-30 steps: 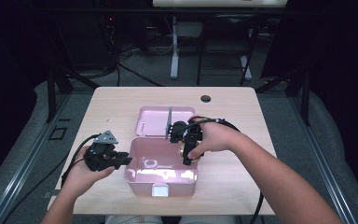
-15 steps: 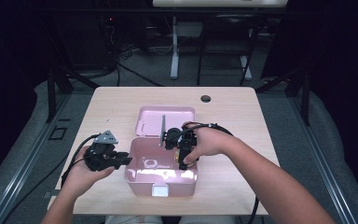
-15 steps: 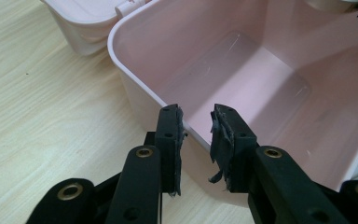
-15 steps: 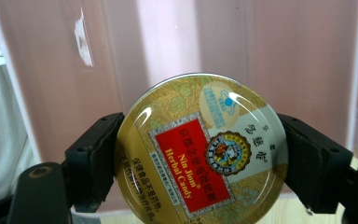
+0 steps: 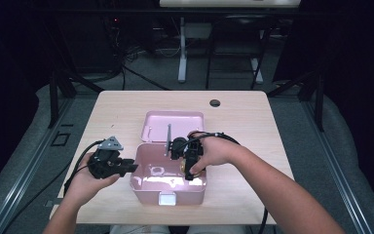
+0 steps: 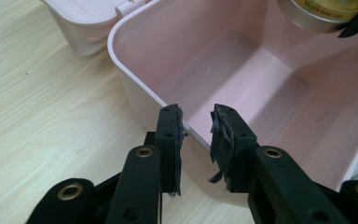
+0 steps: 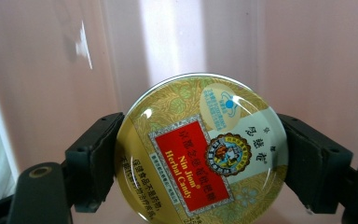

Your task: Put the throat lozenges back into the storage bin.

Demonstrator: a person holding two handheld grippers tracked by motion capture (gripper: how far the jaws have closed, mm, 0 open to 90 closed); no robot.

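Observation:
A pink plastic box (image 5: 168, 195) stands open near the table's front edge, its lid (image 5: 173, 124) lying behind it. My right gripper (image 5: 188, 171) points down into the box and is shut on a round gold tin of herbal candy (image 7: 200, 149) with a red label, one pad on each side. The tin (image 6: 321, 11) hangs above the box's pink floor (image 6: 242, 84). My left gripper (image 6: 196, 122) is level at the box's left wall (image 5: 135, 179). Its jaws straddle the rim (image 6: 135, 86) with a gap showing on both sides.
A dark round cable hole (image 5: 215, 103) sits at the table's far edge. Bare wood (image 5: 112, 117) lies left of and behind the box. Cables trail from both grippers off the table's front. Dark floor and desk legs lie beyond.
My right gripper has sunk lower into the box with the tin and shifted slightly left. The left gripper has stayed at the box's wall.

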